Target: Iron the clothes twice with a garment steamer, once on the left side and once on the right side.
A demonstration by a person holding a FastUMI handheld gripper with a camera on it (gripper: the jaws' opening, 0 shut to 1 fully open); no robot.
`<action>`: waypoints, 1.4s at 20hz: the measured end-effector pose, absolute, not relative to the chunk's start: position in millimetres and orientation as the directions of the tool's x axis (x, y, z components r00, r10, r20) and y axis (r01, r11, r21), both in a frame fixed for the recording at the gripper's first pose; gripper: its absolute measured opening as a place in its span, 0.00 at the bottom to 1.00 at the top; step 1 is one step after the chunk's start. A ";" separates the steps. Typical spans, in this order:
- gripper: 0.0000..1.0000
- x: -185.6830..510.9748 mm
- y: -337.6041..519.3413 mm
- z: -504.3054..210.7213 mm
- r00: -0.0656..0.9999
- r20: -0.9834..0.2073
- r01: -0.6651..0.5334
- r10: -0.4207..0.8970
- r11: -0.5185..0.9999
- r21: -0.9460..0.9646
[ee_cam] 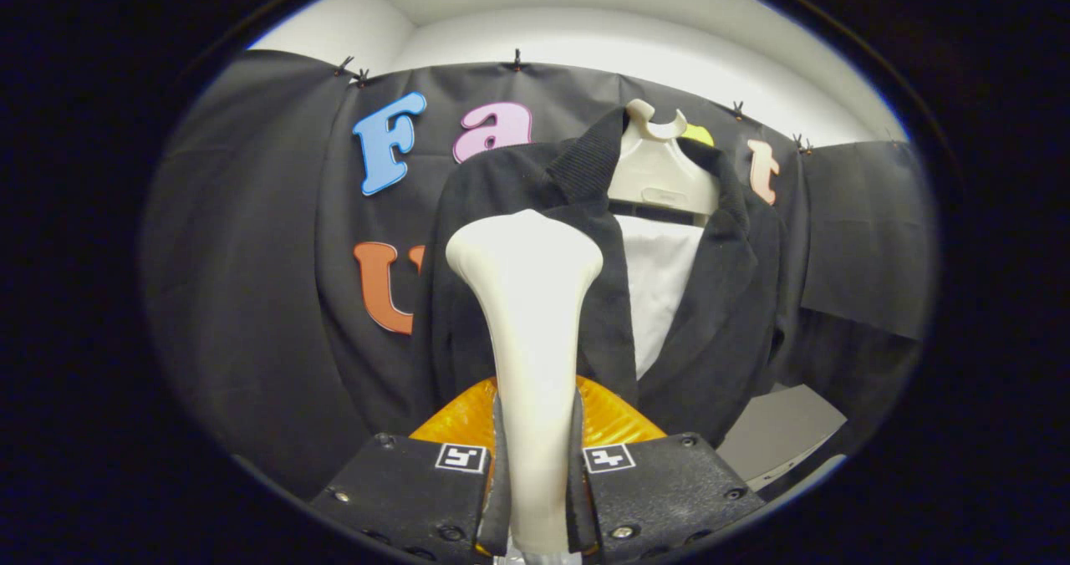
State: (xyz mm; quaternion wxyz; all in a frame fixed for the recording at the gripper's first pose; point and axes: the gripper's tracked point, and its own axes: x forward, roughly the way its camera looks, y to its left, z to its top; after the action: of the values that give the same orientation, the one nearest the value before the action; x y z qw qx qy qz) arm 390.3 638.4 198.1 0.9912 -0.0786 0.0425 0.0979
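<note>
Tongs are closed on the handle of the cream garment steamer, with both fingers pressing its sides. Behind the handle sits an orange, ribbed part of the steamer. Its wide head rises ahead of the fingers, in front of the black jacket. Beyond, the jacket hangs open on a cream hanger, with white cloth inside.

Even, soft light from above the white wall; strong fisheye bending near its upper edge; focus sharp, no glare.
</note>
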 end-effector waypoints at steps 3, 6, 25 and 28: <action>0.29 399.9 636.5 187.3 0.980 -0.107 -0.185 0.169 0.969 -0.162; 0.29 402.0 635.3 173.8 0.978 -0.121 -0.186 0.168 0.971 -0.154; 0.30 393.4 610.6 34.8 0.951 -0.284 -0.174 0.125 0.972 -0.157; 0.29 392.5 605.0 11.2 0.942 -0.313 -0.179 0.121 0.970 -0.163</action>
State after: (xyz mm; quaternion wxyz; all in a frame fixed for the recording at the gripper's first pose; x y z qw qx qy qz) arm 392.5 605.0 11.2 0.9808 -0.0952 0.1524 0.0763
